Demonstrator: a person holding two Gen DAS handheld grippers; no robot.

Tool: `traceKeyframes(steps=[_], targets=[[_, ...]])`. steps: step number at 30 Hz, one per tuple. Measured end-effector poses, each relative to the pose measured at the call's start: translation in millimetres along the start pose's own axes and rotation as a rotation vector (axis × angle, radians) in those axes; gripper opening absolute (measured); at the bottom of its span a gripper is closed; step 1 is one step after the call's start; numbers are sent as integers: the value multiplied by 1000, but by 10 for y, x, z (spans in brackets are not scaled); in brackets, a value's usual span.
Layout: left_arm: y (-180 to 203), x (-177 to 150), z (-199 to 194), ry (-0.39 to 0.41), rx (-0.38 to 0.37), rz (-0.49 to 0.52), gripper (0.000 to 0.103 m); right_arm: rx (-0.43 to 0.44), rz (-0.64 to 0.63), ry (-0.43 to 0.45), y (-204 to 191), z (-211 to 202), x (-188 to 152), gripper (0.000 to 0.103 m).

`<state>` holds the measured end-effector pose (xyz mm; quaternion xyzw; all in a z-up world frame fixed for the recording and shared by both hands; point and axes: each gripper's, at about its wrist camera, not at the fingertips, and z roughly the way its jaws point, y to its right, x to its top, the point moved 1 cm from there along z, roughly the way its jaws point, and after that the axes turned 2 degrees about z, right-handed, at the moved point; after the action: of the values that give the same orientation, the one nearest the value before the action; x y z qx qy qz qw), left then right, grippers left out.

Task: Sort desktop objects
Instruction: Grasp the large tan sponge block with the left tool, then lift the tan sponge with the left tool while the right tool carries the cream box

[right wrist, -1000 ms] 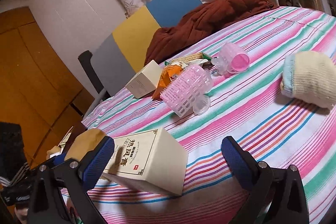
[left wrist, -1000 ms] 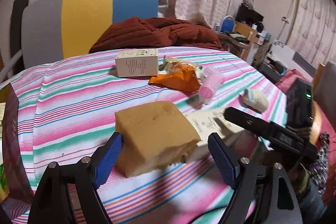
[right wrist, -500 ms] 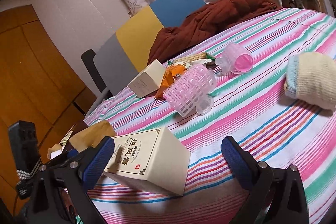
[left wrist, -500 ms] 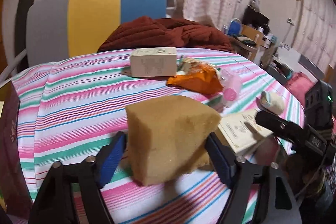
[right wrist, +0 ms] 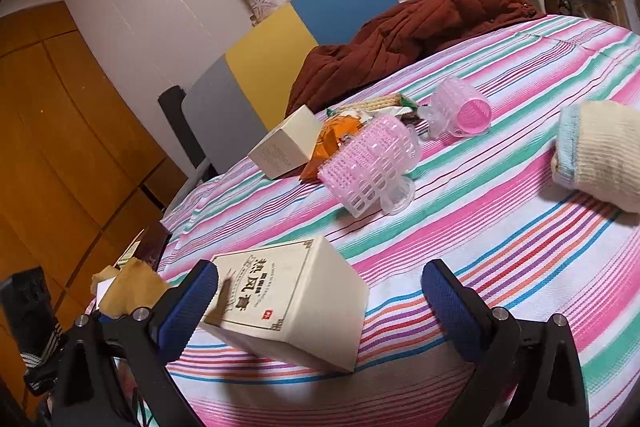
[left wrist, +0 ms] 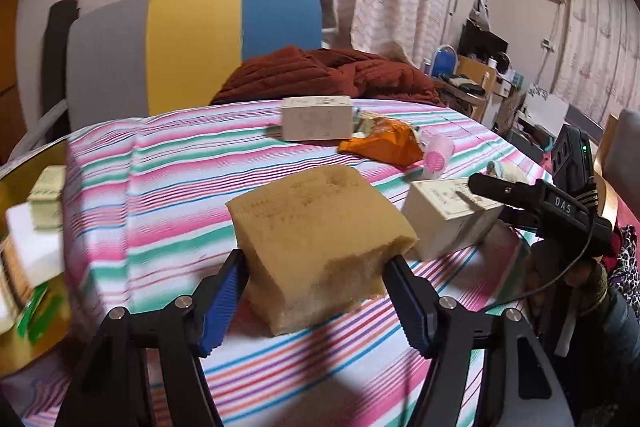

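the left edge of the left wrist view is smeared by blur: a gold-toned tray point(left wrist: 24, 343) there holds pale boxes and a green wrapper, none of them readable, and it is cut off by the frame. the left gripper point(left wrist: 316, 297) has its blue pads pressed into the two sides of a tan sponge point(left wrist: 320, 239), which bulges between them and sits lifted above the striped tablecloth point(left wrist: 160, 195); the sponge's underside is hidden by its own bulk. just right of those tongs lies a cream box with printed characters point(left wrist: 448, 219), partly covered by the black body of the other tool. in the right wrist view the right gripper point(right wrist: 320, 307) stands wide open and holds nothing, its left pad beside that same cream box point(right wrist: 292, 303), whose near corner hangs toward the lens. ahead of these tongs lie a pink hair roller point(right wrist: 372, 163), a second roller point(right wrist: 464, 111) farther on, an orange snack packet point(right wrist: 332, 139) half hidden behind the first roller, and a small white carton point(right wrist: 284, 147). to the right a cream knitted sock point(right wrist: 600, 151) is cut off by the frame. beyond the table a rust-brown quilted jacket point(right wrist: 420, 27) lies heaped against a chair back in grey, yellow and blue point(right wrist: 280, 55), with patterned curtains and wooden cupboard doors behind.
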<state>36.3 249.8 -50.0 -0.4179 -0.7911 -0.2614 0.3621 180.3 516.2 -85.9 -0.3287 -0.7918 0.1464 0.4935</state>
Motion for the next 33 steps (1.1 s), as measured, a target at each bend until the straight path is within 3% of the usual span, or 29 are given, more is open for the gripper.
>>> traceKeyframes(steps=[8,15,20,24,27,33], targets=[[-13,-120,-56,22,-7,-8,73,111,-68,-106,-256,24,-159,103],[19,-207,35,-8,-22,-24,79,239,-197,-282,-630,-4,-456,103],[-4,-251,64,-17,-33,-40,83,139,-269,-222,-612,-166,-410,103],[14,-270,98,-25,-14,-34,83,1,-431,-162,-664,-121,-354,103],[42,-244,38,15,-1,-19,83,-55,-509,-149,-737,21,-328,103],[144,-102,45,62,18,67,83,-25,-547,-197,-838,274,-317,99]])
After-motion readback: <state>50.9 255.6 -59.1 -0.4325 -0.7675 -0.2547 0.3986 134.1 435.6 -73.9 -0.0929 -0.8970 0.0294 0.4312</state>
